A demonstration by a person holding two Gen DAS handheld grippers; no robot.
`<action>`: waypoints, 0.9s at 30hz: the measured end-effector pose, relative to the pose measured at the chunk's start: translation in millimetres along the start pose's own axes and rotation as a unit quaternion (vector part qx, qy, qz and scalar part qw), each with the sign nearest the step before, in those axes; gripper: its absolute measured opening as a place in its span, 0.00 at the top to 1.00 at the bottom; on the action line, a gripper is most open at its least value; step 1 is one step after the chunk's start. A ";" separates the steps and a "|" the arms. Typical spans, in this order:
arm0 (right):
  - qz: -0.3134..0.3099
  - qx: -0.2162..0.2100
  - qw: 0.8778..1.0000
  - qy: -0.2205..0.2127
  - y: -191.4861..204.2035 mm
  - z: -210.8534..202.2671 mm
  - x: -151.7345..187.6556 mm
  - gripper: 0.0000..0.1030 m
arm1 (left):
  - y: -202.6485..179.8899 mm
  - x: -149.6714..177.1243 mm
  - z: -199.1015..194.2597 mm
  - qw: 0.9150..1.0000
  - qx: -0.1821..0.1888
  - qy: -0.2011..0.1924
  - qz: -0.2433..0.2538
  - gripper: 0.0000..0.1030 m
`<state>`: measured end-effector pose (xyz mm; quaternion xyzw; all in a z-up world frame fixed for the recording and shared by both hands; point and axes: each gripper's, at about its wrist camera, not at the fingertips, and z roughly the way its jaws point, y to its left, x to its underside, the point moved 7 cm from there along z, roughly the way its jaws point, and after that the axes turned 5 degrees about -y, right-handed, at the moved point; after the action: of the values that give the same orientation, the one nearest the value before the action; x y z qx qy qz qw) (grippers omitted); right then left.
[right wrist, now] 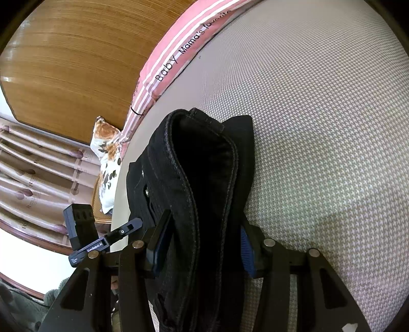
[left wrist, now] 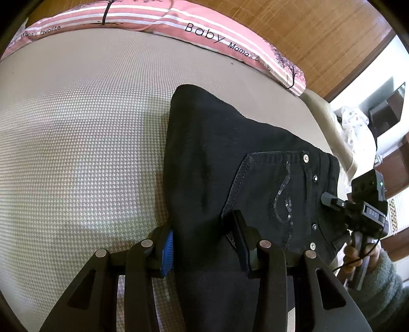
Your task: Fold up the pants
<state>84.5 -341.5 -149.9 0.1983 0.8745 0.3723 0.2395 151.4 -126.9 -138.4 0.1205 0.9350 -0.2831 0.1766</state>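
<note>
Pants (left wrist: pixel 230 158) lie on bed (left wrist: pixel 89 140), toward its 3 o'clock side. Pillow (left wrist: pixel 209 33) at 12 o'clock, against headboard (left wrist: pixel 306 38). Left claw (left wrist: pixel 204 245) at pants' 6 o'clock end.

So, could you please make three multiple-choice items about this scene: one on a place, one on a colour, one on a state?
1. Where do the black jeans lie?
A. on the houndstooth mattress cover
B. on a wooden chair
C. in a basket

2. What colour is the striped blanket with the words "Baby Mama's favorite"?
A. green
B. pink
C. yellow

3. What is the state of the left gripper?
A. shut with nothing between its jaws
B. wide open above the fabric
C. shut on the jeans

Answers:
1 A, the jeans rest directly on the woven grey and white cover.
2 B, the blanket along the far edge is pink with white stripes.
3 C, black fabric fills the gap between its jaws; the right gripper likewise clamps a thick fold of the jeans.
</note>
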 end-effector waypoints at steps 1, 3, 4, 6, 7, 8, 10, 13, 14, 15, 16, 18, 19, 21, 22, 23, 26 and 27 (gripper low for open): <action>-0.001 0.004 1.000 0.001 0.4 0.1 -0.2 0.56 | -0.1 -0.1 0.1 1.000 -0.002 0.000 0.001 0.60; -0.006 0.013 1.000 0.000 1.5 0.8 0.3 0.56 | -0.2 -0.2 0.3 1.000 -0.007 0.001 0.003 0.60; -0.006 0.018 1.000 -0.002 1.9 0.8 1.1 0.56 | -0.2 -0.2 0.2 1.000 -0.009 0.001 0.004 0.60; -0.007 0.035 0.999 -0.008 3.0 0.8 2.5 0.59 | -2.1 -0.4 -0.2 1.000 -0.019 -0.002 0.011 0.60; -0.011 0.048 0.999 -0.010 3.5 0.9 3.3 0.60 | -2.3 -0.5 -0.6 1.000 -0.023 -0.004 0.016 0.60; -0.014 0.058 0.998 -0.012 4.4 0.8 4.2 0.61 | -3.6 -0.5 -0.8 0.999 -0.029 -0.005 0.022 0.60; -0.012 0.071 0.997 -0.017 5.1 0.9 4.8 0.64 | -5.5 -0.7 -1.1 0.999 -0.037 -0.006 0.029 0.61; -0.005 0.077 0.997 -0.023 6.0 -1.0 5.3 0.68 | -8.2 -1.6 -3.0 0.998 -0.047 -0.006 0.036 0.64; -0.004 0.080 0.996 -0.025 6.9 -1.9 5.6 0.69 | -10.0 -2.0 -4.0 0.998 -0.052 -0.008 0.041 0.66; -0.005 0.085 0.996 -0.027 8.5 -2.9 6.0 0.70 | -11.7 -1.9 -4.9 0.997 -0.055 -0.009 0.046 0.67; -0.006 0.087 0.996 -0.029 10.1 -3.2 6.0 0.71 | -13.6 -1.8 -6.0 0.997 -0.059 -0.011 0.050 0.68; -0.009 0.094 0.995 -0.034 13.5 -4.4 5.7 0.73 | -17.2 -1.7 -8.0 0.996 -0.066 -0.016 0.062 0.72; -0.008 0.095 0.995 -0.036 14.6 -5.8 6.1 0.74 | -17.8 -1.7 -8.8 0.996 -0.067 -0.017 0.064 0.73; -0.004 0.096 0.995 -0.039 16.0 -8.1 6.8 0.75 | -19.3 -2.3 -11.4 0.996 -0.066 -0.021 0.065 0.75; -0.003 0.096 0.995 -0.040 16.5 -8.9 6.9 0.75 | -19.0 -2.1 -12.7 0.996 -0.064 -0.022 0.064 0.76; -0.002 0.096 0.994 -0.041 17.1 -9.7 7.1 0.76 | -19.7 -2.8 -15.3 0.996 -0.061 -0.025 0.063 0.77; 0.002 0.094 0.995 -0.045 21.3 -11.9 6.6 0.77 | -20.7 -2.9 -19.1 0.996 -0.058 -0.029 0.062 0.78; 0.002 0.092 0.995 -0.047 23.8 -13.6 6.3 0.77 | -21.4 -3.0 -20.6 0.996 -0.056 -0.031 0.062 0.79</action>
<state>75.8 -330.5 -125.6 0.2389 0.8923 0.2812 0.2602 141.8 -132.8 -110.8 0.1590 0.9342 -0.2223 0.2294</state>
